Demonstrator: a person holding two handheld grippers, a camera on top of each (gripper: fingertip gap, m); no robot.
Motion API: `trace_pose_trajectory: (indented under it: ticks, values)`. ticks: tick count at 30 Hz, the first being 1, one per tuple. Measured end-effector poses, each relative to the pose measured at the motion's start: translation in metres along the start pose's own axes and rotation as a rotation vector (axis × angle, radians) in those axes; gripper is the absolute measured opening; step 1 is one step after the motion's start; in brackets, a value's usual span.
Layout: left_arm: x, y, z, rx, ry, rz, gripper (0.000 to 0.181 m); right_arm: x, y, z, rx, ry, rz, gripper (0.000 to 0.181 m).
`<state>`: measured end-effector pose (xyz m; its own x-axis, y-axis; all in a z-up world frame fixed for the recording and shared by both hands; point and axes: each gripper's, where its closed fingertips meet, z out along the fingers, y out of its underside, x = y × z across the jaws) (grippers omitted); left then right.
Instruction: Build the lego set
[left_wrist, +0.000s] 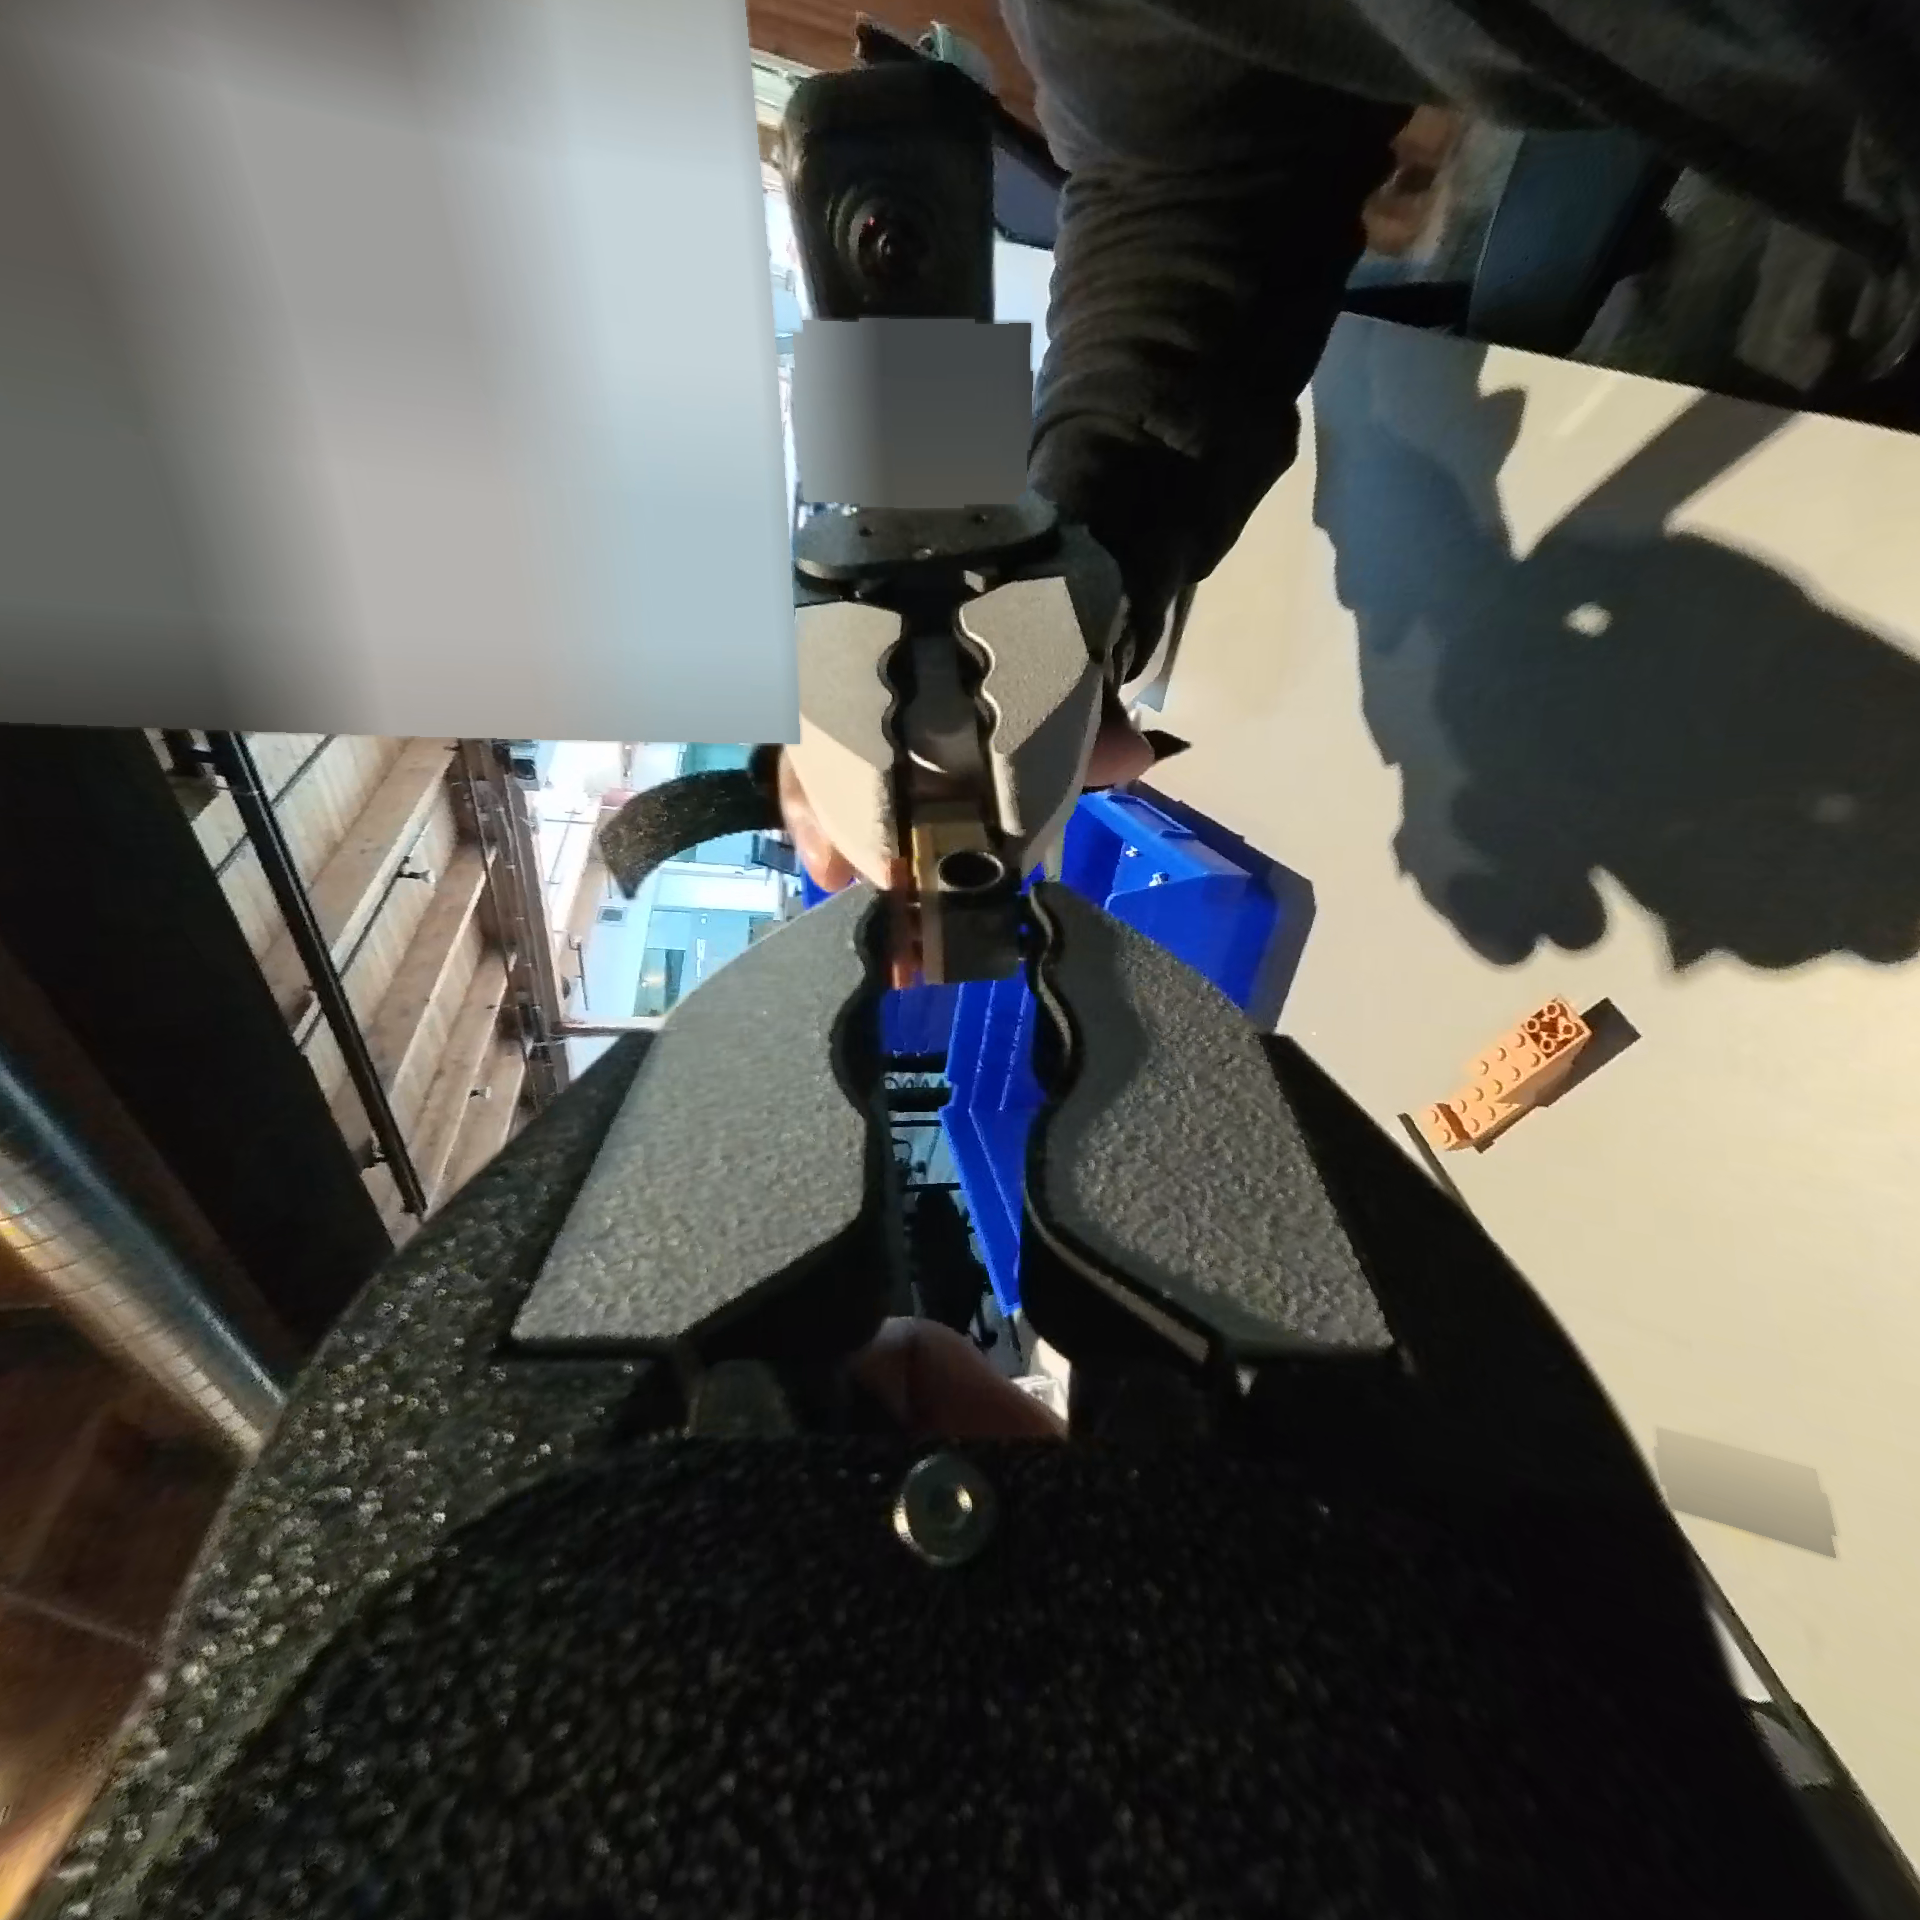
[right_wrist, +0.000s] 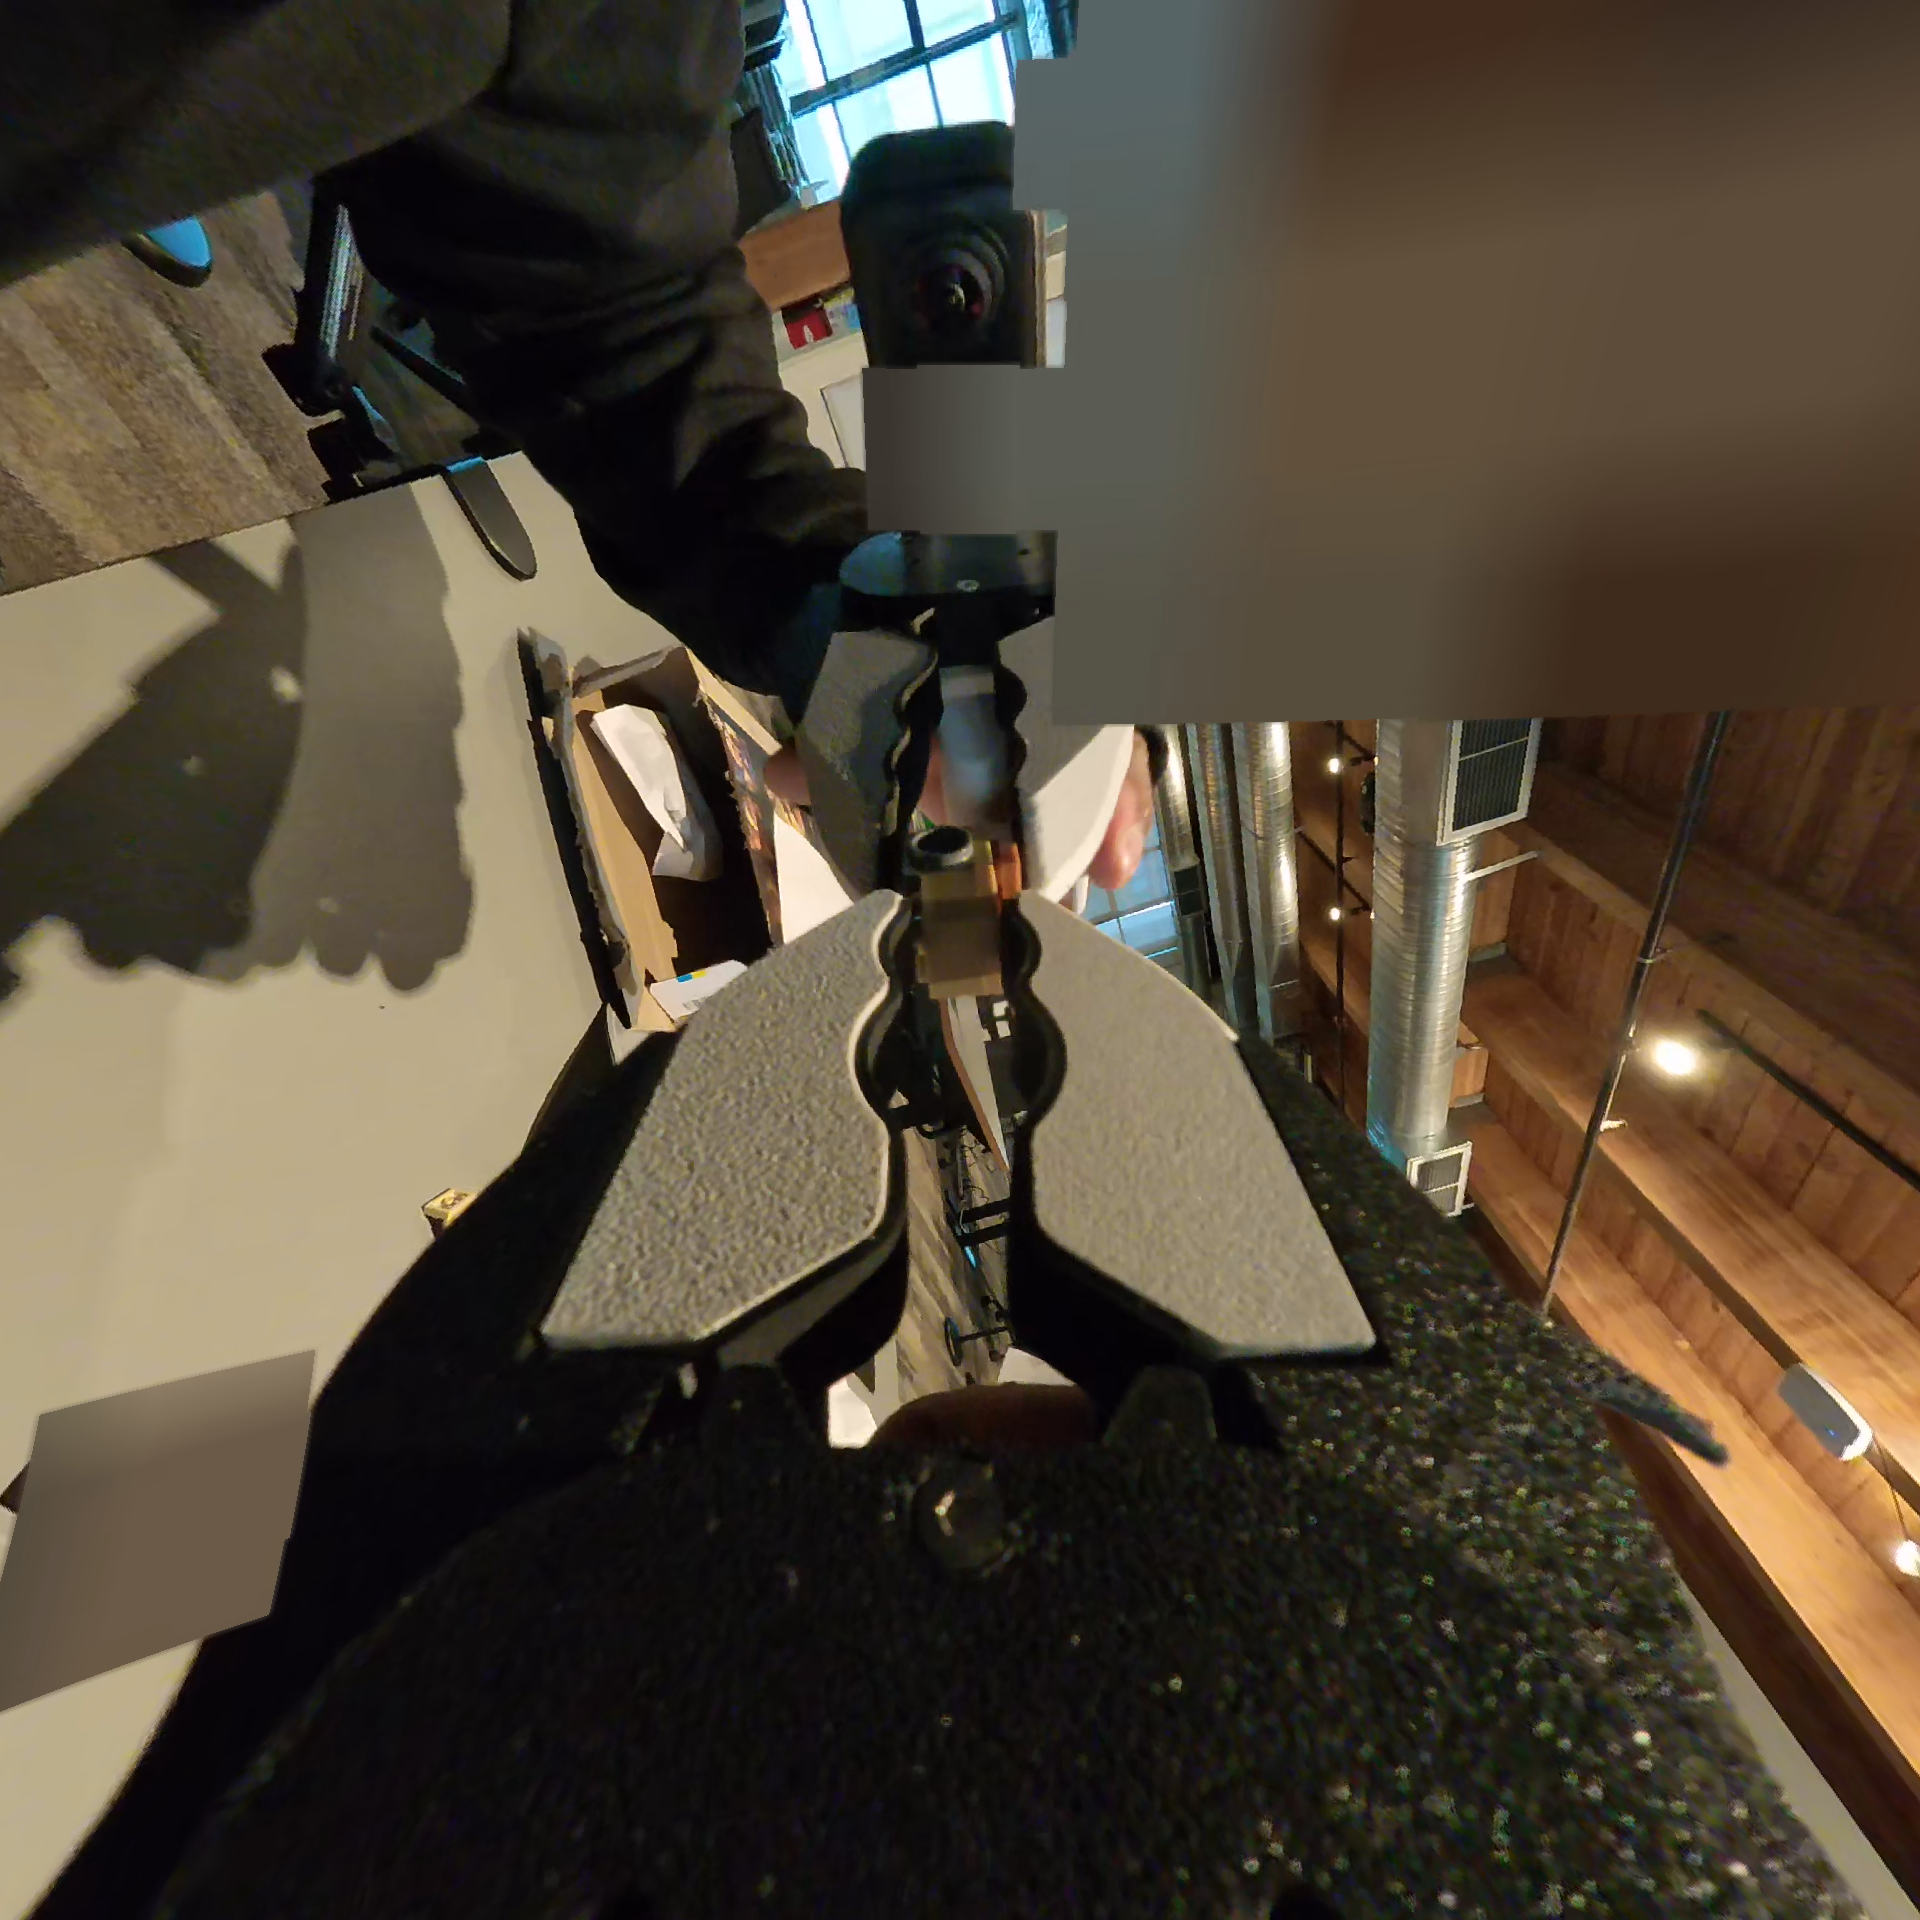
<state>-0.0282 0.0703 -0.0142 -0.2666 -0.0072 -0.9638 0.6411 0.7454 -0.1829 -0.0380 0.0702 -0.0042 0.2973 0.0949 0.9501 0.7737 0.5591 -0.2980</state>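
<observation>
Two pebbled tools (left_wrist: 951, 930) (right_wrist: 961, 930) gripping stubby bricks (left_wrist: 961, 920)

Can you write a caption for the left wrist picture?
Two claws meet tip to tip, pinching small lego pieces above a table beside a blue bin.

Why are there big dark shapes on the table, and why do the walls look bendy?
Left wrist view: strong light throws hard shadows across the table, and the brown bricks cast one too. Right wrist view: similar shadows; the wide lens bends the silver pipes.
</observation>
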Motion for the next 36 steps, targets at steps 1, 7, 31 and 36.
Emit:
trace_pose_trajectory:
  ticks: [1,7,31,36]
  values:
    - [0.0,0.001,0.0,-0.003,-0.002,0.0,0.024,0.0,0.001,0.0,-0.003,-0.001,-0.001,0.015]
    - [0.003,0.005,0.001,-0.036,0.02,0.005,0.023,-0.003,0.004,0.0,-0.031,-0.014,0.005,0.015]
    - [0.004,0.009,0.004,-0.058,0.083,-0.221,0.022,-0.004,0.011,-0.001,-0.036,-0.022,0.107,0.015]
    - [0.005,0.019,0.005,-0.067,0.095,-0.378,0.022,-0.003,0.021,-0.001,-0.039,-0.019,0.288,0.015]
